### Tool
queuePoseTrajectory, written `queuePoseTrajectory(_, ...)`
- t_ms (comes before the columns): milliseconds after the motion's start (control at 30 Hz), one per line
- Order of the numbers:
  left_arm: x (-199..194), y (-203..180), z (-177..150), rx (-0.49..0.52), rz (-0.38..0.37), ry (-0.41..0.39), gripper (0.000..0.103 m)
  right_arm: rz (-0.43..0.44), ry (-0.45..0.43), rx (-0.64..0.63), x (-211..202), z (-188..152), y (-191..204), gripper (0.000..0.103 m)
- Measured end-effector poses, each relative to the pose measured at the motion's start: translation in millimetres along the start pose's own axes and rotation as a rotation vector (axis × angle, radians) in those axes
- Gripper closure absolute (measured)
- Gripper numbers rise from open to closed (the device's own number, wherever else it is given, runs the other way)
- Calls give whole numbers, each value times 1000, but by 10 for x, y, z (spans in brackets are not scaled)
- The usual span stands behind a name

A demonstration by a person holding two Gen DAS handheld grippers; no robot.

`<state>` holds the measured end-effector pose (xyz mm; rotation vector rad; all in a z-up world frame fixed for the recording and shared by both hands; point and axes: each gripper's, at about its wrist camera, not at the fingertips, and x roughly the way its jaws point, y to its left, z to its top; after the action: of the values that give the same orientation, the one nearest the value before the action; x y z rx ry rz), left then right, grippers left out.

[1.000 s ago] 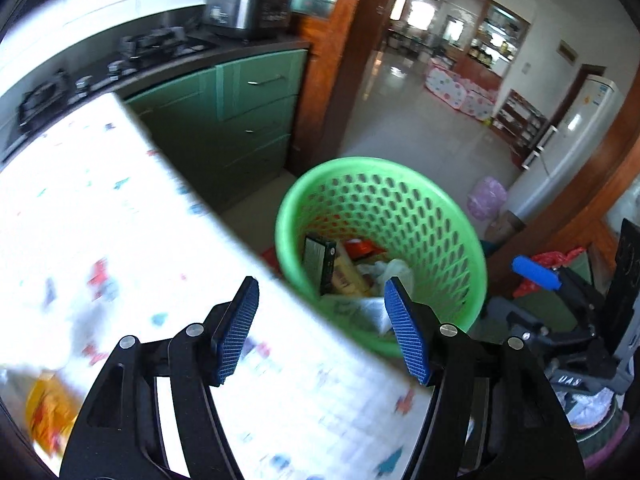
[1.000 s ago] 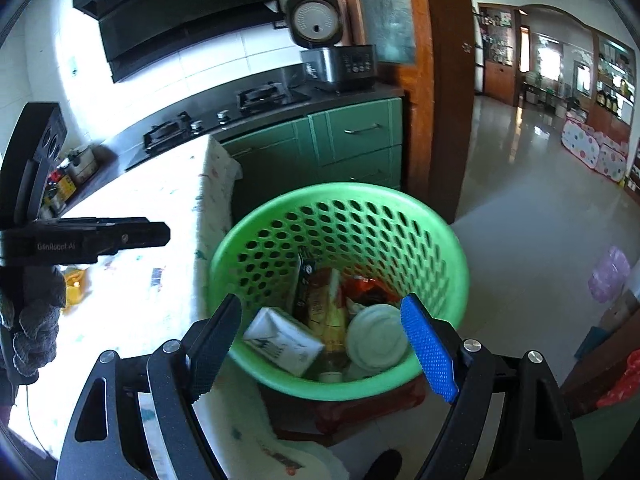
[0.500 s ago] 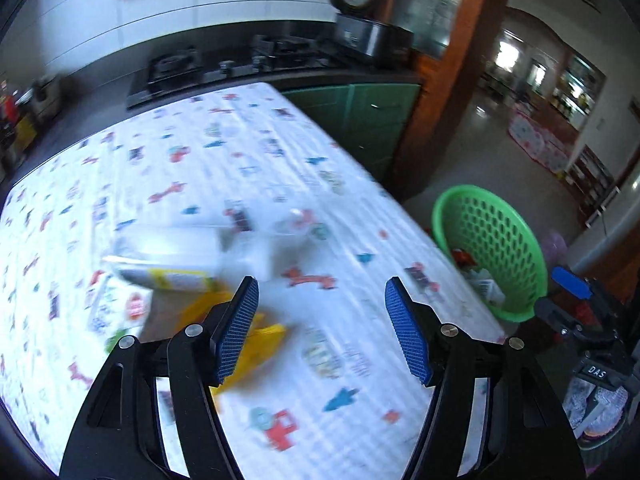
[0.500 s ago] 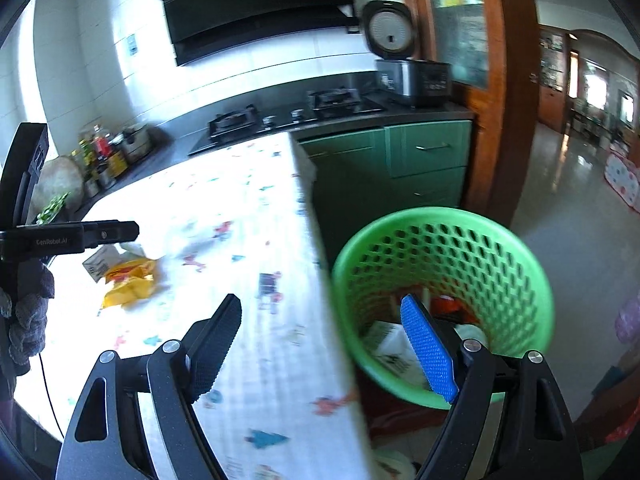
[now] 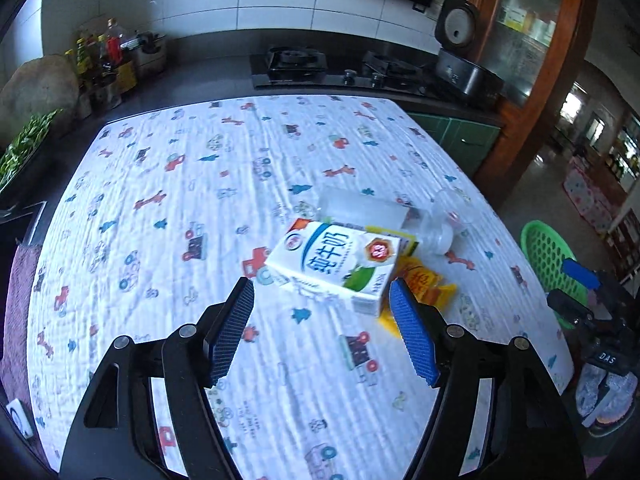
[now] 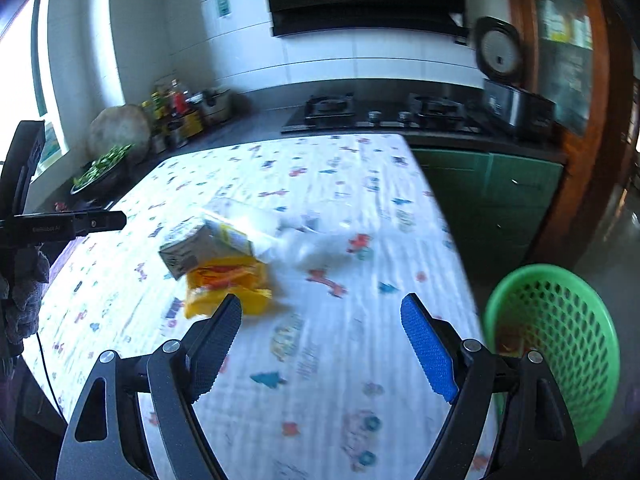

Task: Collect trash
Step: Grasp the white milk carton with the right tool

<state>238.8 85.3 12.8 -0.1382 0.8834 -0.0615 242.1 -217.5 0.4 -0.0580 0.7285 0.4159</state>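
A white milk carton (image 5: 336, 262) (image 6: 190, 246) lies on the patterned tablecloth (image 5: 180, 200) (image 6: 360, 208), resting on a yellow snack wrapper (image 5: 420, 282) (image 6: 228, 282). A clear plastic bottle (image 5: 384, 216) (image 6: 276, 232) lies just behind them. My left gripper (image 5: 322, 330) hovers in front of the carton, its jaws opening with nothing between them. My right gripper (image 6: 320, 346) is open and empty above the cloth, right of the wrapper. The green trash basket (image 6: 560, 336) (image 5: 546, 254) stands on the floor past the table's right edge.
A dark counter with a gas stove (image 5: 344, 66) (image 6: 380, 114) and a rice cooker (image 5: 462, 56) (image 6: 508, 92) runs behind the table. Bottles (image 5: 104, 60) and a bowl of greens (image 6: 102, 168) stand at the left. Green cabinets (image 6: 488, 192) face the basket. The other gripper (image 6: 24, 220), in a gloved hand, is at the left.
Both grippers have swung left from over the green basket to above the table. The carton, wrapper and bottle have come into view in front of them. The left jaws stand slightly wider.
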Motion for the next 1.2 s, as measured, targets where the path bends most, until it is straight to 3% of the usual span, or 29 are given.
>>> queuePoseTrajectory(267, -40, 384, -190, -49, 29, 11, 33, 99, 53, -124, 462, 308, 614, 24)
queuePoseTrajectory(567, 7, 602, -306, -80, 40, 29, 33, 158, 110, -208, 897, 510, 1018, 24)
queuePoseTrajectory(1200, 191, 764, -410, -96, 23, 69, 32, 193, 270, -450, 1623, 714, 1633, 18)
